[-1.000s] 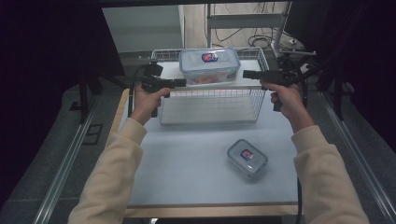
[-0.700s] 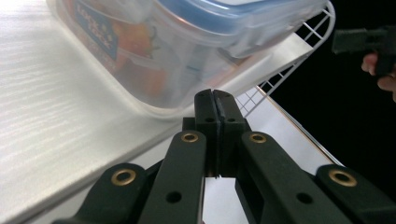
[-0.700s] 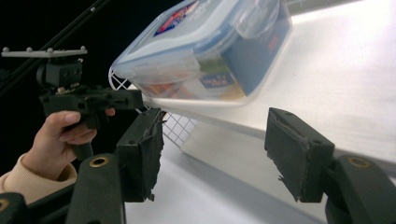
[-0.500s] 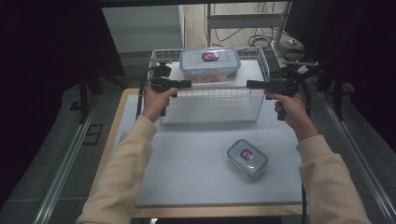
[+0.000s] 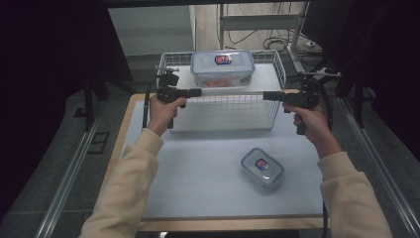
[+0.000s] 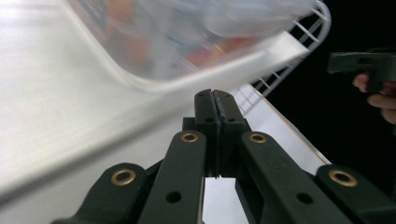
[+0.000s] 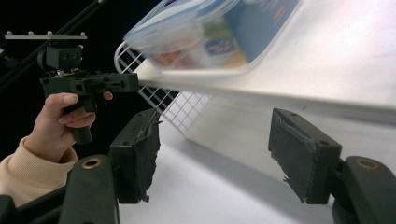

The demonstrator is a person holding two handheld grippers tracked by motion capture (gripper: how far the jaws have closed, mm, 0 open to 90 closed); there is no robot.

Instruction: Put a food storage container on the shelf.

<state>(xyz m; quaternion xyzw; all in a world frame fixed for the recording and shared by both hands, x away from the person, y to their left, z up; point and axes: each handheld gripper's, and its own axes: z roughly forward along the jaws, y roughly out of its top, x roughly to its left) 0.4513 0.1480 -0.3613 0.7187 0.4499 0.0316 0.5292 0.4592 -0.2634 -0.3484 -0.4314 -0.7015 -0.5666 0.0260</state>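
Observation:
A white wire basket (image 5: 223, 99) stands at the back of the table with a large clear lidded container (image 5: 222, 68) in it. My left gripper (image 5: 198, 92) points right along the basket's front rim, jaws shut (image 6: 215, 95), with nothing seen between them. My right gripper (image 5: 266, 95) points left at the rim's right end. Its jaws (image 7: 217, 149) have just been opening and stand open, with nothing between them. A small clear lidded container (image 5: 261, 168) lies on the table in front.
The pale table top (image 5: 198, 173) has a wooden edge at the front and left. Metal rails run along the floor on both sides. Cables and a stand lie behind the basket. Each gripper view shows the other hand's gripper (image 7: 88, 84) (image 6: 359, 63) farther off.
My right gripper has sunk a little to the level of the basket's front rim. My left gripper has reached slightly further right along that rim. The basket and both containers have stayed put.

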